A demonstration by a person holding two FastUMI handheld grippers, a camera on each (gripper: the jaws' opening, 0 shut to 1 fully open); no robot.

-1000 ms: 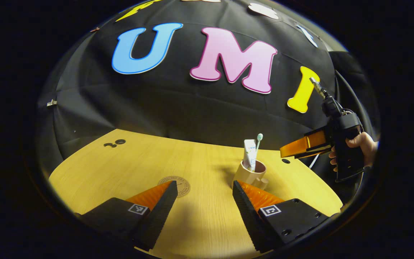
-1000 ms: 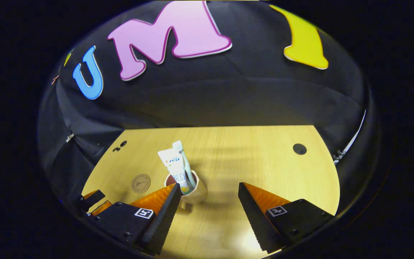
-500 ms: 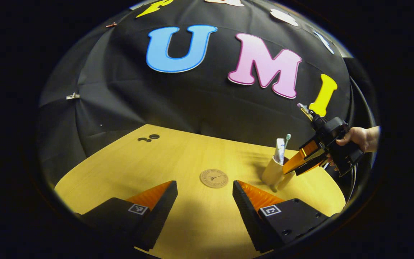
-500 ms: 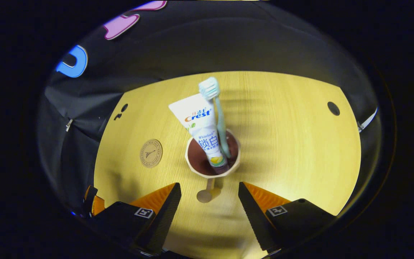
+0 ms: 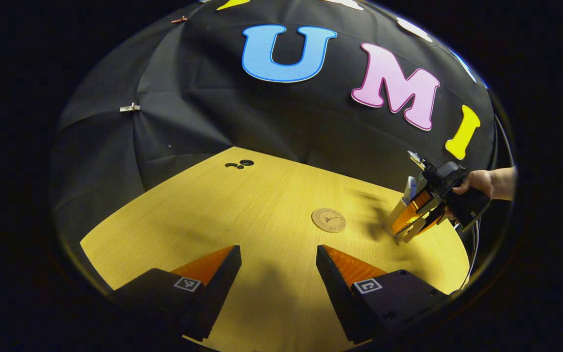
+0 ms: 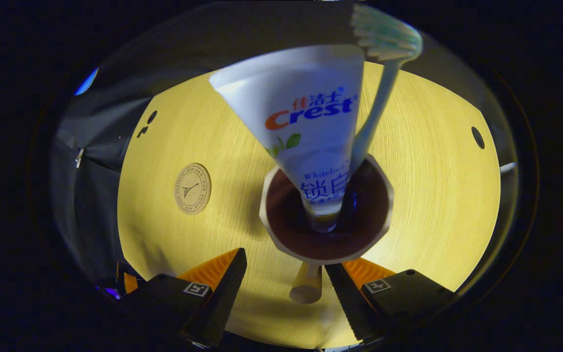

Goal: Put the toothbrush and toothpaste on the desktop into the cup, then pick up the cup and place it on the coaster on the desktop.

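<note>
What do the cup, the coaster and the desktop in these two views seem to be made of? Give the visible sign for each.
Cup: probably glazed ceramic, going by its smooth beige outside, thick rim and dark glossy inside.
Coaster: a thin tan disc with a printed or engraved emblem, matte; cork or wood, which one is unclear.
Desktop: light wood or wood-look laminate, with fine straight grain lines and a soft sheen.

A beige cup (image 6: 281,247) with a dark inside is seen upright, holding a white toothpaste tube (image 6: 306,122) and a pale green toothbrush (image 6: 377,98); a round coaster (image 6: 192,188) lies apart.
</note>
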